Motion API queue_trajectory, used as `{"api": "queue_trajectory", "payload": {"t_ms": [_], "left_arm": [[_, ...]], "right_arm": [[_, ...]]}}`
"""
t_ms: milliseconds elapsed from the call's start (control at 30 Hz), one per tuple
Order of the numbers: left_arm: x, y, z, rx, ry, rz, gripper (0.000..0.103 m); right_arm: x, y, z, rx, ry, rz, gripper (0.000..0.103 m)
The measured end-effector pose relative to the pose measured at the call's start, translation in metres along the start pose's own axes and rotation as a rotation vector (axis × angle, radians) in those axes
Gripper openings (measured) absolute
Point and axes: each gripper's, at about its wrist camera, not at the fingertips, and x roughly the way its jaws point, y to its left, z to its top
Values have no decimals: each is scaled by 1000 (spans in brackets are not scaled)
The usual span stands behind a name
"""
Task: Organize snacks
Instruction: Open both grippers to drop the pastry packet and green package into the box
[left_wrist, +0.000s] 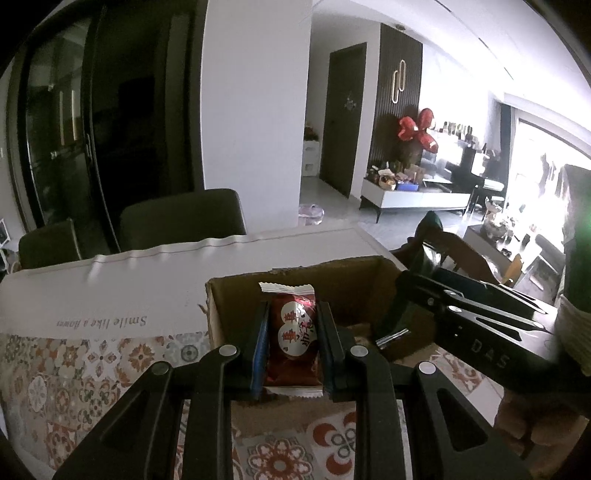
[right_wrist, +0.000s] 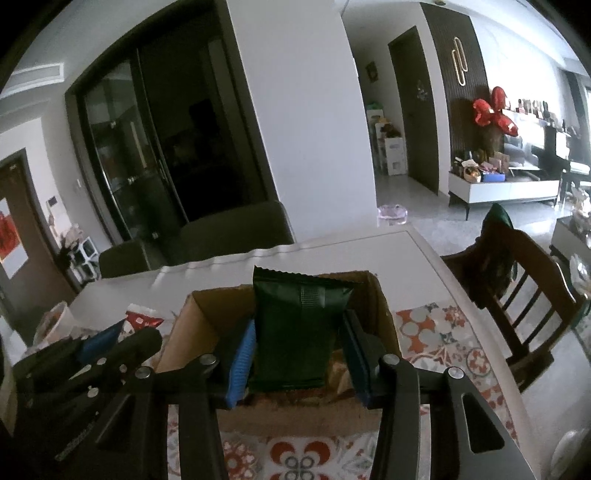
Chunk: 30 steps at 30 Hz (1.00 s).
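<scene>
My left gripper (left_wrist: 293, 317) is shut on a red snack packet (left_wrist: 293, 332) with white round labels, held over the near side of an open cardboard box (left_wrist: 347, 280). My right gripper (right_wrist: 300, 332) is shut on a dark green snack packet (right_wrist: 295, 332), held upright over the same cardboard box (right_wrist: 199, 314). The right gripper (left_wrist: 413, 314) shows at the right of the left wrist view, reaching into the box. The left gripper (right_wrist: 122, 332) shows at the lower left of the right wrist view with the red packet (right_wrist: 142, 319) at its tip.
The box stands on a table with a patterned tablecloth (left_wrist: 92, 369) and a white strip reading "Smile like a flower" (left_wrist: 103, 321). Dark chairs (left_wrist: 181, 218) stand behind the table. A wooden chair (right_wrist: 517, 280) stands at the right. A cup-like container (right_wrist: 55, 321) is at the far left.
</scene>
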Motion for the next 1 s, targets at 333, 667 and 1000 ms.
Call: {"api": "queue_trajectory", "payload": {"t_ms": [333,667,1000], "left_arm": [[40,4,7,-4,58,8,46],[23,-2,-4,53,24,77,61],[-28,-16,-29,99,-51,95,66]], "right_arm": [[36,-9,6,5,61,-1,46],[42,-20,-7,41,105,-7,58],[-16,-15,-22,-34,30,-37,72]]}}
